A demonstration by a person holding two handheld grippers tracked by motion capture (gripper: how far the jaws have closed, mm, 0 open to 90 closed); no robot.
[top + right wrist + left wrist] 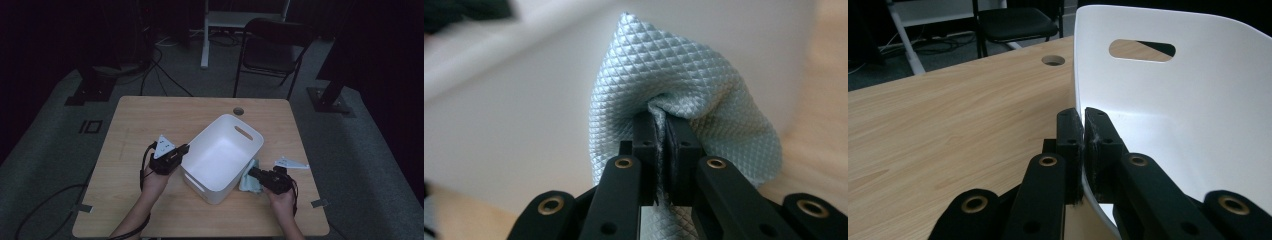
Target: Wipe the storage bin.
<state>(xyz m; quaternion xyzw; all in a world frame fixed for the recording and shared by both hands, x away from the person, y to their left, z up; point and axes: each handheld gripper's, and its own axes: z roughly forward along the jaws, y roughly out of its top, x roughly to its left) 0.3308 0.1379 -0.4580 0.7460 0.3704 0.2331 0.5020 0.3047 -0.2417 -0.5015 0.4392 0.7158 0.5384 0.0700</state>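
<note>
Pinching the white plastic bin's (222, 155) rim, the left gripper (184, 149) steadies it while the right gripper (251, 173) grips the pale-blue quilted cloth (248, 181), not yet inside.

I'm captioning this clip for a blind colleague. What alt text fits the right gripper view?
The right gripper pinches a fold of pale blue, diamond-textured cloth between its two black fingers, shut tight on it. Behind the cloth stands the blurred white wall of a bin, with wooden tabletop at the right.
</note>
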